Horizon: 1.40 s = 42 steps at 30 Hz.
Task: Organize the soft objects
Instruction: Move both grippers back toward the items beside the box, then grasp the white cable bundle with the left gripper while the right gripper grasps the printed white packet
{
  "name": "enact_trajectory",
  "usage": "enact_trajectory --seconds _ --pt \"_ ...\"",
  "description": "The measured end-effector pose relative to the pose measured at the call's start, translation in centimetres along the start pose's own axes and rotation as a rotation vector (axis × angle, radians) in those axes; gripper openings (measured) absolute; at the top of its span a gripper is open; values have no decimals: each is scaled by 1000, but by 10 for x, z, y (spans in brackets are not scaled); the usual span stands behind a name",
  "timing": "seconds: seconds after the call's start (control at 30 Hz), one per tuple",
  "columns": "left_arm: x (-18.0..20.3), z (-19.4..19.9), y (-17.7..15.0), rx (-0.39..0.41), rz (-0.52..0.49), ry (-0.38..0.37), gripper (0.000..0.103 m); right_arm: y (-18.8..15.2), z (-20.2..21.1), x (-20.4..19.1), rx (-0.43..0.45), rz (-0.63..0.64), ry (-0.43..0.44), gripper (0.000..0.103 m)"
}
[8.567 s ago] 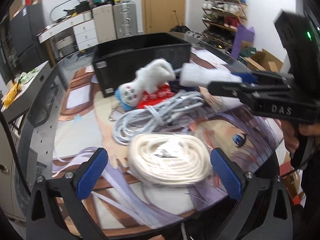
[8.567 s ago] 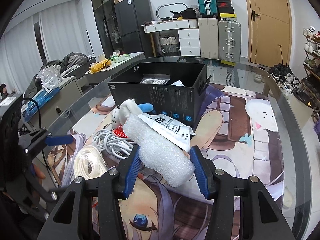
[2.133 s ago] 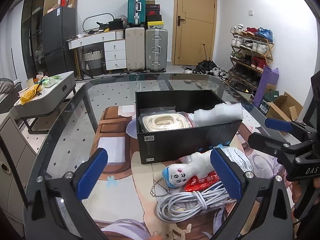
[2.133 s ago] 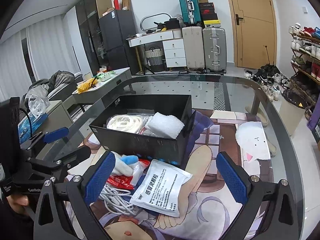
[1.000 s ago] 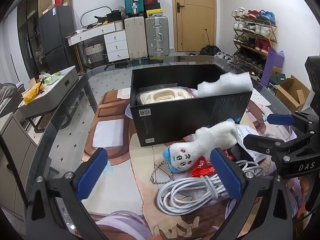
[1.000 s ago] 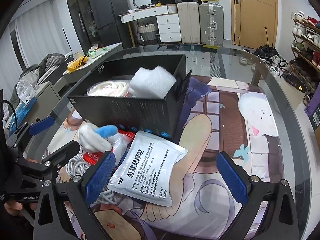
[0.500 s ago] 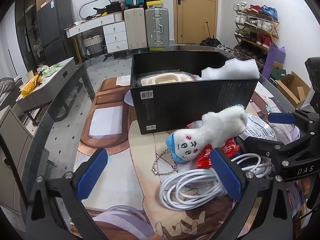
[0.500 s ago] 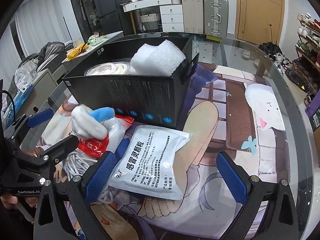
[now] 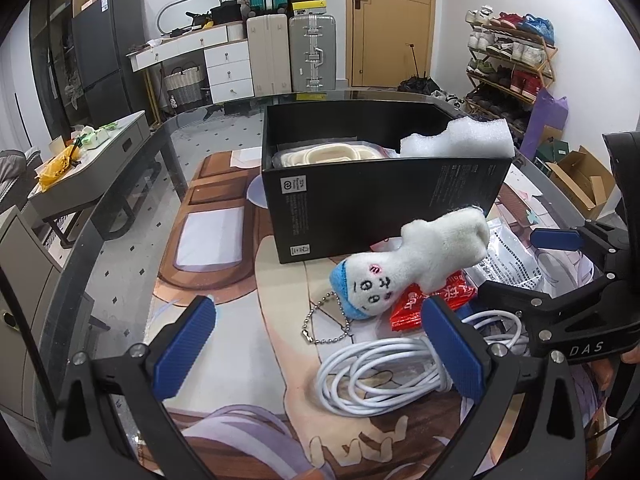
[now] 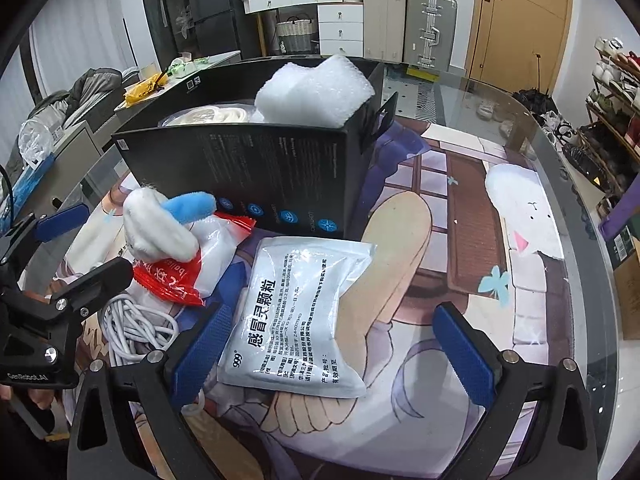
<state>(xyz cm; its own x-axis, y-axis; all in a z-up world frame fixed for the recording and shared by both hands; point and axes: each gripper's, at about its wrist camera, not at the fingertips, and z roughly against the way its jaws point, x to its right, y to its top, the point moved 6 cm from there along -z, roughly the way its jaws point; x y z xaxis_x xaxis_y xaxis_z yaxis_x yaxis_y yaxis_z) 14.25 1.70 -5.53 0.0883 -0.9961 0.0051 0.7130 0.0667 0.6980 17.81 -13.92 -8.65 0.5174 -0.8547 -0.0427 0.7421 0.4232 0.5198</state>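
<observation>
A black box (image 9: 384,208) (image 10: 248,168) holds a cream rope coil (image 9: 320,155) and a white foam piece (image 9: 460,142) (image 10: 316,92). In front of it lie a white plush doll with a blue cap (image 9: 416,264) (image 10: 160,228), a red snack packet (image 9: 432,300) (image 10: 172,280), a white cable coil (image 9: 400,372) (image 10: 132,328) and a white medicine pouch (image 10: 300,316). My left gripper (image 9: 320,348) is open and empty, low over the mat by the doll and cable. My right gripper (image 10: 332,348) is open and empty, with the pouch between its fingers.
The glass table (image 9: 120,208) carries a printed mat (image 10: 460,248). A grey side table (image 9: 88,168) stands to the left. Suitcases (image 9: 312,52), drawers and a shoe rack (image 9: 508,64) line the room's back and right.
Both grippers have come lower and closer to the items in front of the box. The pouch now sits between the right fingers. Rope and foam were put in the box earlier.
</observation>
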Motion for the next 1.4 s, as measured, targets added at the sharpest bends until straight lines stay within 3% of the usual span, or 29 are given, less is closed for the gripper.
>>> enact_trajectory --seconds 0.27,0.53,0.63,0.83,1.03,1.4 --pt "0 0 -1 0 2 -3 103 -1 2 -1 3 2 6 101" --pt "1 -2 -3 -10 -3 13 103 3 10 2 22 13 4 51" --pt "1 -1 -4 -11 0 7 103 3 12 4 23 12 9 45" --pt "2 5 -7 -12 0 -2 103 3 17 5 39 18 35 37" --pt "3 15 -11 -5 -15 -18 103 6 27 8 72 5 62 37" --pt "31 27 -24 -18 -139 -100 103 8 39 12 102 -12 81 37"
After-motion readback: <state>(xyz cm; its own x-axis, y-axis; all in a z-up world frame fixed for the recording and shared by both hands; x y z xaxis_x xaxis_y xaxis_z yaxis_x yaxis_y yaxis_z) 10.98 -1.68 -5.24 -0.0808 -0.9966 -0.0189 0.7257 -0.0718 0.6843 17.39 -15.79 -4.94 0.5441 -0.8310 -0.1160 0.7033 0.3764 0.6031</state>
